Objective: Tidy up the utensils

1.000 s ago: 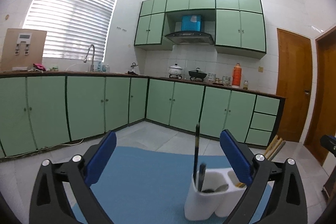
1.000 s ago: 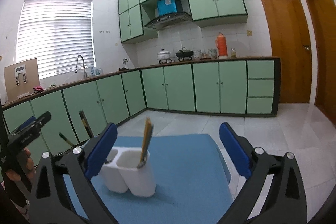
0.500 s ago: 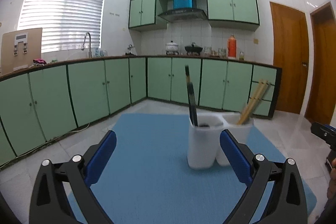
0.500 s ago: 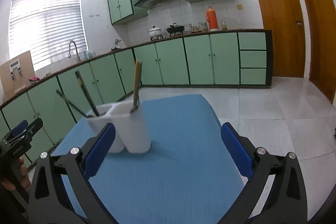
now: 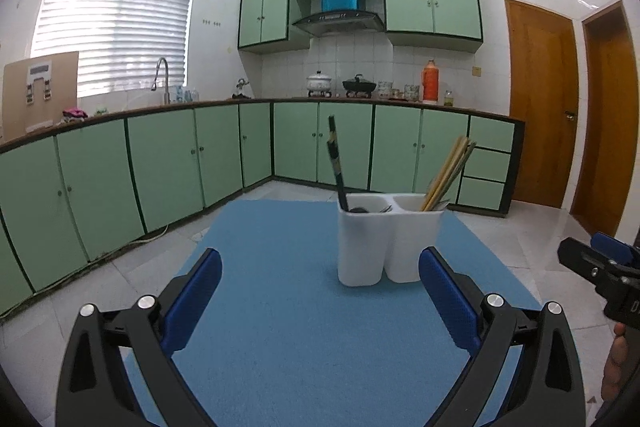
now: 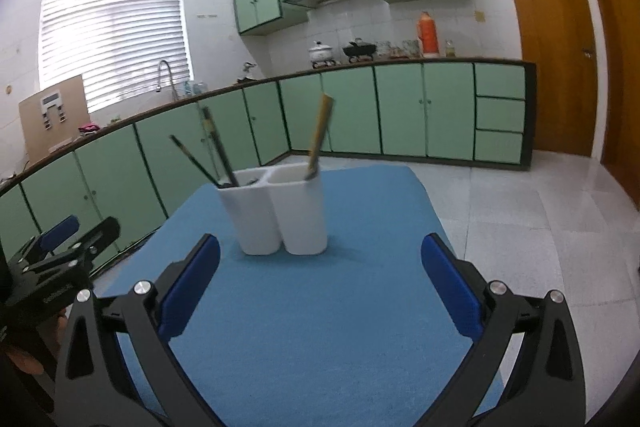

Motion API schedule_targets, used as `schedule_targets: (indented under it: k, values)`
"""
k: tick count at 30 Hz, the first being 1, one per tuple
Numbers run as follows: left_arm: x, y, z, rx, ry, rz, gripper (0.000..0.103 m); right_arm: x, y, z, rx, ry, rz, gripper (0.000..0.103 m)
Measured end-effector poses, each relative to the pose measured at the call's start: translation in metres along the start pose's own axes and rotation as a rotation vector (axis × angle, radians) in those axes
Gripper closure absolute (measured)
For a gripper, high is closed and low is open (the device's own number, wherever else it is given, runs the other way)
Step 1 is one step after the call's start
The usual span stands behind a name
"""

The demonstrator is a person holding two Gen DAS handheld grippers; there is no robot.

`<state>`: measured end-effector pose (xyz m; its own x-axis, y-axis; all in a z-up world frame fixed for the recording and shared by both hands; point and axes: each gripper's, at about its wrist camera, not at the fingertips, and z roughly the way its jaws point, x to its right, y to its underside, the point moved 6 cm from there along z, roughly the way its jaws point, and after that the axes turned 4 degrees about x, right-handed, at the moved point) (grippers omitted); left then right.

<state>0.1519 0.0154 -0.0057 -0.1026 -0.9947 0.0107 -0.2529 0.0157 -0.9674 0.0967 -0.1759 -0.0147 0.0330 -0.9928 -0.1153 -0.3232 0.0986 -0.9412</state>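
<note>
A white two-compartment utensil holder stands upright on a blue mat. Dark chopsticks lean in its left compartment, with a dark utensil end showing at the rim. Wooden chopsticks stand in the right compartment. My left gripper is open and empty, short of the holder. My right gripper is also open and empty, a little back from the holder. Each gripper shows at the edge of the other's view.
Green kitchen cabinets run along the far walls under a counter with pots and an orange flask. Wooden doors stand at the right. White tiled floor surrounds the mat's table.
Both grippers have pulled back and levelled, so the holder now sits farther off and central in each view. Nothing was grasped or released.
</note>
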Motion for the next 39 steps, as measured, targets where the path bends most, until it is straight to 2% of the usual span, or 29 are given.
schedule_targets:
  k: [15,39]
  values:
    - [0.015,-0.025,-0.035,0.062,0.023,0.018,0.006,-0.02,-0.029,-0.033,0.074,-0.026,-0.062,0.005]
    - [0.018,-0.027,-0.043,0.064,0.032,0.016,0.006,-0.026,-0.029,-0.029,0.067,-0.027,-0.087,0.005]
